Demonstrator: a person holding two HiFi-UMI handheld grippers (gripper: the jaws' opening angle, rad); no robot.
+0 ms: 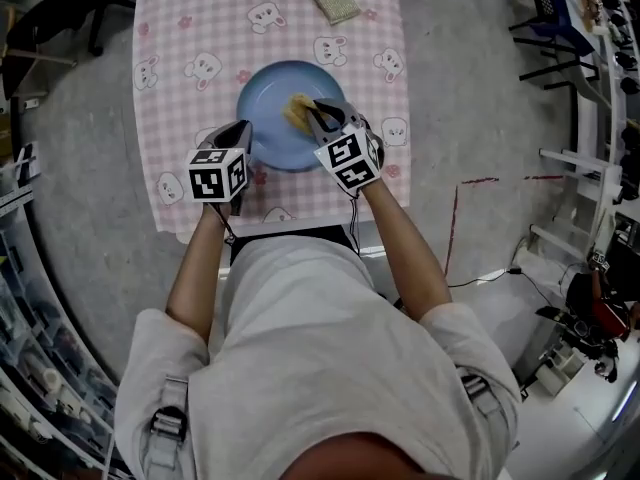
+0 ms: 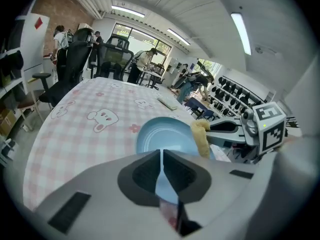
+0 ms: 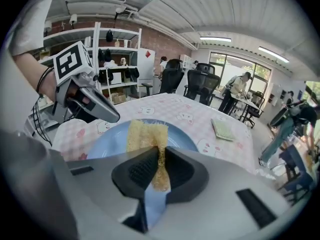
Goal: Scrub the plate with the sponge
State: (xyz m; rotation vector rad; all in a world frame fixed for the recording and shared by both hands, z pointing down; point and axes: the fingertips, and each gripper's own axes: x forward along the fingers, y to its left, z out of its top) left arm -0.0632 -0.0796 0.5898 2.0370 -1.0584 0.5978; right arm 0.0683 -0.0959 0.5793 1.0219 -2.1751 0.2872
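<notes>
Blue plate (image 1: pixel 270 118) sits on the bunny-print tablecloth (image 1: pixel 180 28). Left gripper (image 1: pixel 243 128) is closed on the plate's near-left rim. Right gripper (image 1: pixel 312 108) is clamped on the yellow sponge (image 1: pixel 297 113), which sits over the plate's centre. A green scouring pad (image 1: pixel 333 0) lies well beyond the plate.

Plate (image 1: pixel 268 93): round, light blue, shallow w/ raised rim, lying flat on the pink-checked desk (image 1: pixel 180 28), approx. centre-front. Its near-left rim sits btwn the closed jaws of the left gripper (image 1: pixel 244 130). Sponge (image 1: pixel 297 114): yellow, thin, porous, floppy. It's pinched btwn the jaws of the right gripper (image 1: pixel 312 116) and stands roughly upright over the plate's right half. Can't tell if the lower edge touches the plate.
</notes>
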